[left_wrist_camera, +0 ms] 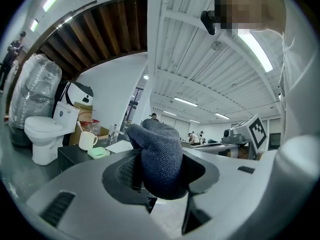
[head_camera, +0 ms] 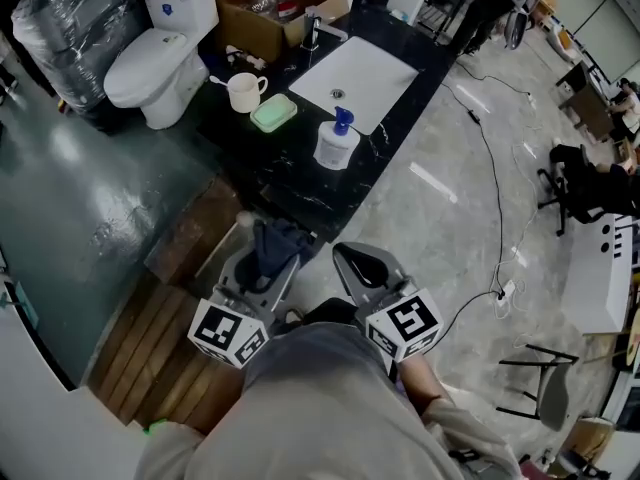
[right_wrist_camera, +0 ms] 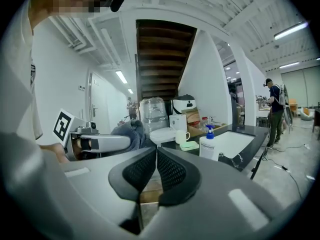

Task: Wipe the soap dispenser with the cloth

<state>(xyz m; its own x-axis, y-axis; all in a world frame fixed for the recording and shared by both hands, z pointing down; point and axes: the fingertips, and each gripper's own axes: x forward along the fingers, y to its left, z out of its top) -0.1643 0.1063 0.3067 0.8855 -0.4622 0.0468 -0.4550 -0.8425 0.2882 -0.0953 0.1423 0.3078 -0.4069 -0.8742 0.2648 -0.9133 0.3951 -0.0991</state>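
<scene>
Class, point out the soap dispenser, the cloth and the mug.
soap dispenser (head_camera: 335, 148), head view, white body.
cloth (left_wrist_camera: 161, 156), left gripper view, middle of its knit bulge.
mug (head_camera: 243, 98), head view, outer wall.

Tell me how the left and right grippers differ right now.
The left gripper is shut on a dark cloth; the right gripper is shut on nothing. The left's jaws are kept apart by the cloth; the right's pads meet. Both hang short of the counter.
</scene>
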